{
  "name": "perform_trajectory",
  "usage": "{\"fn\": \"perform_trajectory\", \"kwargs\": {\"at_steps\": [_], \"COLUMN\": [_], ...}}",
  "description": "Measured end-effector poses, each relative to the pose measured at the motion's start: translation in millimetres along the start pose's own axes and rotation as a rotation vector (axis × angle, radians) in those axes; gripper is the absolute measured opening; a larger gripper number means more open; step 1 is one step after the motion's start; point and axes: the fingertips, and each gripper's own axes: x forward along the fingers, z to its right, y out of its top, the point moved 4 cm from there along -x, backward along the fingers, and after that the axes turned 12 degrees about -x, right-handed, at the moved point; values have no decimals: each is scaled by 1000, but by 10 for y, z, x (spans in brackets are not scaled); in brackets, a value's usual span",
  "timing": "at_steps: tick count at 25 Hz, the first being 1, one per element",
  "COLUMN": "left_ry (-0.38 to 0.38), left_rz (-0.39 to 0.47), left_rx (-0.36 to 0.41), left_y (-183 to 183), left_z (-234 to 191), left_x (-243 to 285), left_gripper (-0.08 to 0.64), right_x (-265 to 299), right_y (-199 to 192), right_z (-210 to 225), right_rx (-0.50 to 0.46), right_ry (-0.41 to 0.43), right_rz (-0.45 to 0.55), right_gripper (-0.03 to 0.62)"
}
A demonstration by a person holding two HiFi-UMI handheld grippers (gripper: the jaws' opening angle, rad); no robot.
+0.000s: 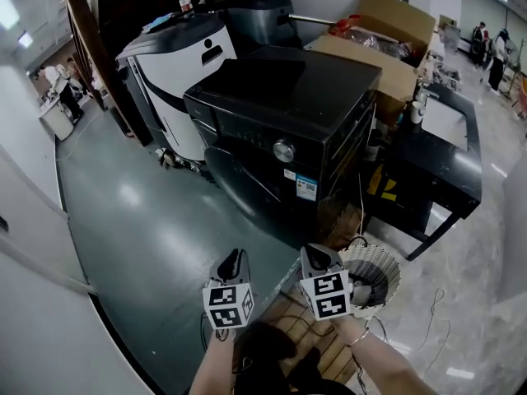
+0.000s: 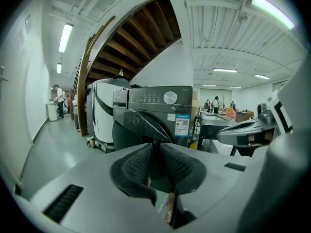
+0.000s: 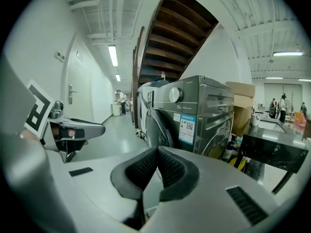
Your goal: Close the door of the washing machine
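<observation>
Grippers fill the foreground: the left gripper (image 1: 236,259) has its jaws nearly together, with a thin slit between the pads and nothing in it. The right gripper (image 1: 318,257) has its jaws pressed together and is also empty. Both point forward and slightly down over the grey floor (image 1: 156,237), well apart from the machine. Just beside the right gripper stands a pale woven basket (image 1: 394,271).

Beyond them, the black washing machine (image 1: 284,97) faces the person, its round door (image 1: 239,183) swung out from the front and standing ajar. The door looks rigid and hinged, likely light to swing but needing a firm last press to latch. Its glossy face may let the pads slide. The best place to push seems to be the outer rim at the free edge, far from the hinge, with closed jaws used as a blunt pusher rather than a clamp.

Behind the machine stand a white appliance (image 1: 177,64), a cardboard box (image 1: 387,31) and a dark table (image 1: 449,167).
</observation>
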Motion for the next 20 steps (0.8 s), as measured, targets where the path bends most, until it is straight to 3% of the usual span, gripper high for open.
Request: {"fn": "perform_trajectory", "kwargs": {"at_steps": [11,20], "left_ry": [23,50], "left_rz": [-3,7], "left_rx": [-3,-17], "left_y": [-223,-273], "left_z": [136,118], "left_x": [-544,-739], "left_gripper": [43,43], "right_x": [-661,-866], "right_y": [-110,-225], "right_z": [74,122], "right_rx": [104,146], "right_ry": [-2,-3], "right_rz": [40,64], "right_gripper": [6,5]}}
